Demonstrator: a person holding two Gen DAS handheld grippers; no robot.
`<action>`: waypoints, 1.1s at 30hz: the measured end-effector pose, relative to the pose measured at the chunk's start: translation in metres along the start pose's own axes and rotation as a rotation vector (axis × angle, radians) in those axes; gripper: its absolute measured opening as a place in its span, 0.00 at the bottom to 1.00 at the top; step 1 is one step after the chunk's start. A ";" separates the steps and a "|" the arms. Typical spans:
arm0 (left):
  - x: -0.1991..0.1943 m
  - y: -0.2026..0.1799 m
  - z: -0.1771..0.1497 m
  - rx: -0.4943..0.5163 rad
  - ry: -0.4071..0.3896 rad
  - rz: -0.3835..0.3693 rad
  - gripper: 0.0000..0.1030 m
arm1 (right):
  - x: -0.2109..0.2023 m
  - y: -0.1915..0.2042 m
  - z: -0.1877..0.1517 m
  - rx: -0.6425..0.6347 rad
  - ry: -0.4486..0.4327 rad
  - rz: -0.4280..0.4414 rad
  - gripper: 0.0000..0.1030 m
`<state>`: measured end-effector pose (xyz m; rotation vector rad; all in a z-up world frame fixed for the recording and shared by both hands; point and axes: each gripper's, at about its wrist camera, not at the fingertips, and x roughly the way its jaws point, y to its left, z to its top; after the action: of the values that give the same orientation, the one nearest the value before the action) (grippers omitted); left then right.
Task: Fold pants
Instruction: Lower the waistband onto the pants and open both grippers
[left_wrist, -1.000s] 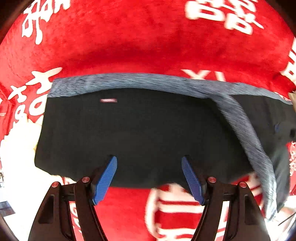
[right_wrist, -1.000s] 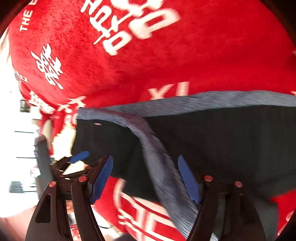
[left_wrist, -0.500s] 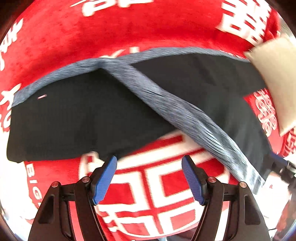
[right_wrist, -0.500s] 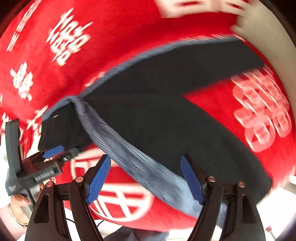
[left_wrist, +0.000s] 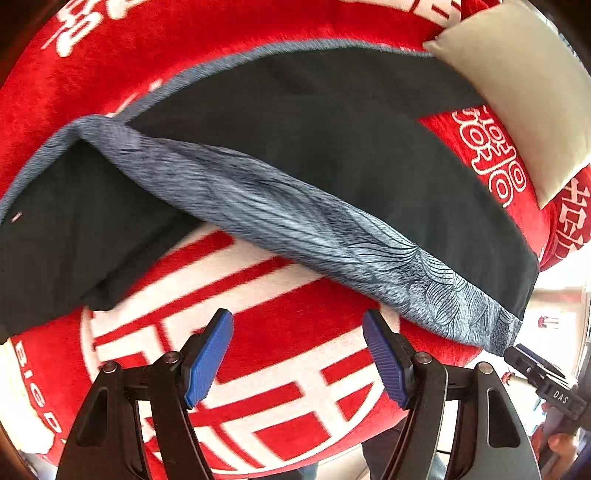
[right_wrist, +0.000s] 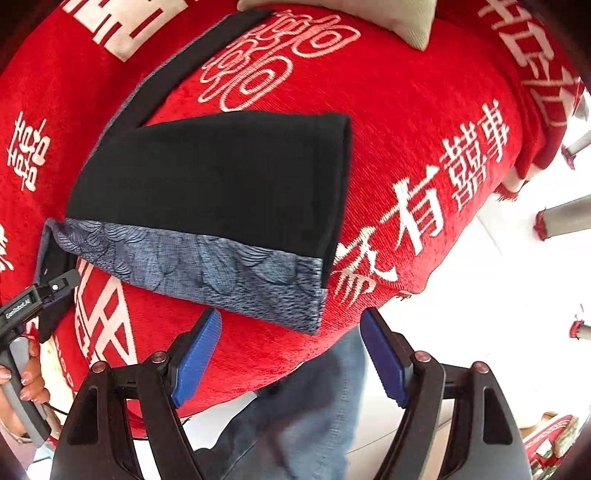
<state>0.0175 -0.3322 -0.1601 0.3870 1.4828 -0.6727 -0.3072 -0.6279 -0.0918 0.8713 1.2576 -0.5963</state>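
Observation:
Black pants (left_wrist: 369, 155) with a grey patterned side stripe (left_wrist: 295, 229) lie spread on a red cloth (left_wrist: 280, 325) with white characters. In the right wrist view one black leg (right_wrist: 221, 177) lies flat, its grey stripe (right_wrist: 207, 273) toward me and its cuff end at the right. My left gripper (left_wrist: 297, 356) is open and empty, just short of the stripe, over bare red cloth. My right gripper (right_wrist: 290, 354) is open and empty, at the cloth's near edge below the leg's cuff corner. Each gripper shows at the edge of the other's view.
A beige cushion (left_wrist: 517, 92) lies at the far right on the red cloth, touching the pants' far edge. The person's blue jeans (right_wrist: 306, 406) stand below the table edge. White floor (right_wrist: 498, 295) and metal legs lie to the right.
Both grippers have drawn back toward the near edge and swung right along the pants. The left moved off the black waist part; the right now faces the leg's cuff end.

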 end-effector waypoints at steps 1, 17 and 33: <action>0.004 -0.004 0.002 -0.001 0.005 -0.003 0.71 | 0.004 -0.001 0.000 0.004 0.006 0.020 0.76; -0.016 -0.054 0.055 -0.027 -0.032 -0.123 0.17 | -0.054 0.021 0.098 -0.149 0.053 0.350 0.03; -0.054 -0.016 0.067 -0.205 -0.091 0.082 0.17 | -0.052 0.061 0.233 -0.304 0.114 0.459 0.03</action>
<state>0.0617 -0.3770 -0.0991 0.2548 1.4264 -0.4622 -0.1406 -0.7909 -0.0109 0.9050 1.1590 0.0112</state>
